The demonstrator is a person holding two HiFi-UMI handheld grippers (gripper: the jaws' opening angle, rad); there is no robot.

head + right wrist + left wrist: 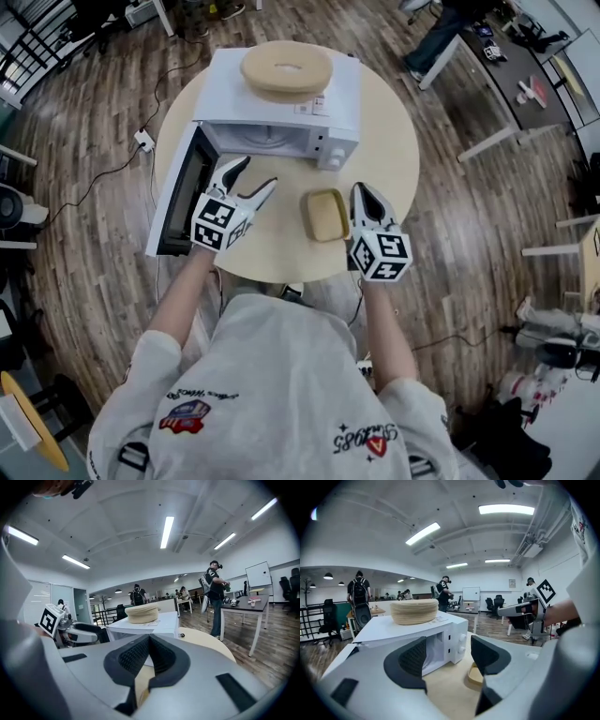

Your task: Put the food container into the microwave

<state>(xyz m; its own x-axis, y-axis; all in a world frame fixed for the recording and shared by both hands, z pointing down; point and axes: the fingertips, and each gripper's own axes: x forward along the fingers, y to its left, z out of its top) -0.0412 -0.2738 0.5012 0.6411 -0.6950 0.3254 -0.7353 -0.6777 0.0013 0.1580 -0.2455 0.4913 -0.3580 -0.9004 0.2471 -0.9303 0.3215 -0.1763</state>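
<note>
The tan food container (325,215) lies on the round table (394,141), in front of the white microwave (319,112). The microwave's door (178,192) hangs open to the left. My left gripper (260,172) is open and empty, hovering before the open cavity, left of the container. In the left gripper view its gripper (449,656) frames the microwave (445,639) and the container (475,677). My right gripper (362,190) is shut on nothing, just right of the container. In the right gripper view the jaws of that gripper (149,641) meet, with the microwave (154,623) behind.
A beige ring-shaped object (286,67) rests on top of the microwave. A power strip (143,141) with a cable lies on the wooden floor at left. White desks (506,84) and a standing person (441,33) are at the far right.
</note>
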